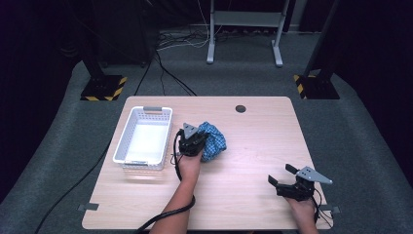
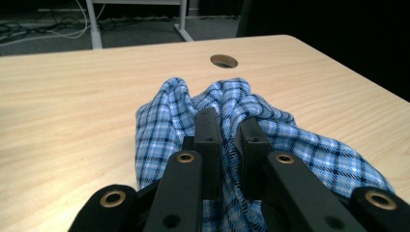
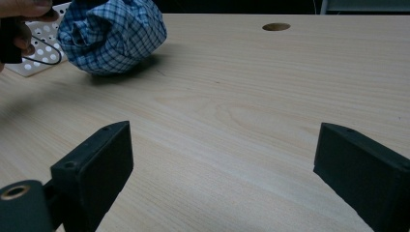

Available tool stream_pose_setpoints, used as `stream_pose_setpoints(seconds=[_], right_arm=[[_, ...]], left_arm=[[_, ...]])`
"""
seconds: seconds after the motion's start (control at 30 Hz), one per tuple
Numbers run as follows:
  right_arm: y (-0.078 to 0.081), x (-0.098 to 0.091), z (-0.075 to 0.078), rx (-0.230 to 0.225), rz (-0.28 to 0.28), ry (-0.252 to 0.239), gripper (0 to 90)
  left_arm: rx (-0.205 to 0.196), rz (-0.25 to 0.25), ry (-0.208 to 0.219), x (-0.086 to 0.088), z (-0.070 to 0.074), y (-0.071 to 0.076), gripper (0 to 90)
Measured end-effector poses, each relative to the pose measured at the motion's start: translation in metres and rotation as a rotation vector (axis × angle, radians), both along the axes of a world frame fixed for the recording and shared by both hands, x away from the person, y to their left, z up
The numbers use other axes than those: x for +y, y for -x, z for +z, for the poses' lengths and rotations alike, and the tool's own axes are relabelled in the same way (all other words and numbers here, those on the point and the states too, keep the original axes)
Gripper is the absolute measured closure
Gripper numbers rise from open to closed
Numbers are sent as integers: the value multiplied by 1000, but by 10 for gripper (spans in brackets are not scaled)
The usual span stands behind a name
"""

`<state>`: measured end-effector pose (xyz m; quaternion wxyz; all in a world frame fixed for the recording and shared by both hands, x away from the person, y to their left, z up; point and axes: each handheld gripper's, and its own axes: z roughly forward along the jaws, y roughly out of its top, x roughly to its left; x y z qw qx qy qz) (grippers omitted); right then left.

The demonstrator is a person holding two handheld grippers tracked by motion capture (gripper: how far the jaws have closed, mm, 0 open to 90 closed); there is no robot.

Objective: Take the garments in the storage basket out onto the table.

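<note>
We found the blue checked cloth (image 1: 213,141) bunched near the middle of the table (image 1: 243,195), just right of the white perforated basket (image 1: 144,138) at the left edge. The left gripper (image 1: 200,140) had its jaws clamped on a fold of the cloth. The right gripper (image 1: 282,175) rested near the front right corner, jaws spread wide, nothing between them. A round cable hole (image 1: 240,108) lay by the far edge. We could read no labels or writing.

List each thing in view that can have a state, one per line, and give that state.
Cloth: bunched up on the table, pinched by the left gripper.
Basket: upright, empty.
Left gripper: shut on the cloth.
Right gripper: open, nothing between the jaws, low over the table.
</note>
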<state>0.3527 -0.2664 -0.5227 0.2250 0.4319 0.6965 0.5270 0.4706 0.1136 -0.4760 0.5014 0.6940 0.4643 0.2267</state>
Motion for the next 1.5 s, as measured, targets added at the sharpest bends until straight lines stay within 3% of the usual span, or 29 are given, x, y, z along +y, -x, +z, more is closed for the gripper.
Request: stream_pose_setpoints(seconds=[0.5, 1.17, 1.5], right_arm=[[0, 0, 0, -2, 1, 1, 57], [0, 0, 0, -2, 0, -3, 57], [0, 0, 0, -3, 2, -3, 57]], left_arm=[[28, -23, -6, -6, -10, -2, 781], [34, -33, -19, -7, -7, -2, 754], [35, -47, -1, -5, -6, -1, 589]])
